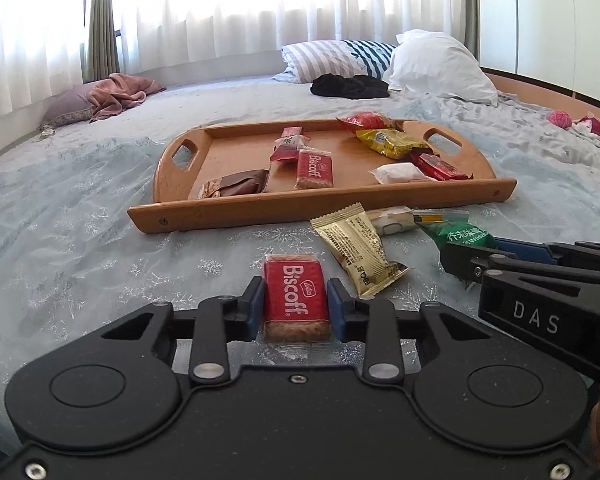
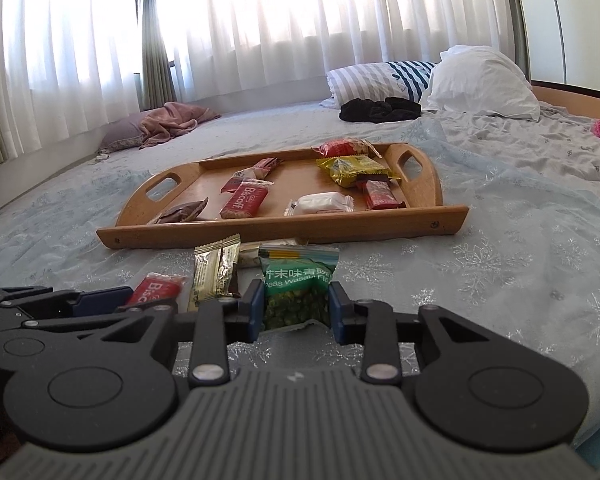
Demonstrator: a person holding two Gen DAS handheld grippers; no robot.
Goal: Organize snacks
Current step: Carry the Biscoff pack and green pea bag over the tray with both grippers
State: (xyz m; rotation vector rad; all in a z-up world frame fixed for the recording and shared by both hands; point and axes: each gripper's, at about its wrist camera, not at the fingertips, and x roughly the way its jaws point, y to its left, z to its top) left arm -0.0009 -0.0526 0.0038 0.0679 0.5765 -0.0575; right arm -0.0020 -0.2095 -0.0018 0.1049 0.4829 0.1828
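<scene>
— Nearest first?
— Left gripper (image 1: 296, 308) low on the bedspread (image 1: 80, 240), blue pads on either side of a red Biscoff pack (image 1: 294, 300); touching or just clear, impossible to tell. Right gripper (image 2: 296, 306) clamped on a green wasabi pea bag (image 2: 298, 288), bag pinched in at its sides.
— Between the two?
— Gold wrapper (image 1: 358, 252) lying flat, a pale packet (image 1: 392, 218) just behind it, both short of the tray.
— In the way?
— Near rail of the wooden tray (image 1: 320, 206), raised, straight ahead of both grippers.
— On it?
— Another Biscoff (image 1: 314, 168), brown wrapper (image 1: 240, 184), white packet (image 1: 398, 172), yellow bag (image 1: 392, 142), red packs.
— Beyond?
— Black cloth (image 1: 350, 86), striped pillow (image 1: 320, 60), white pillow (image 1: 440, 64), curtains (image 1: 240, 8).
</scene>
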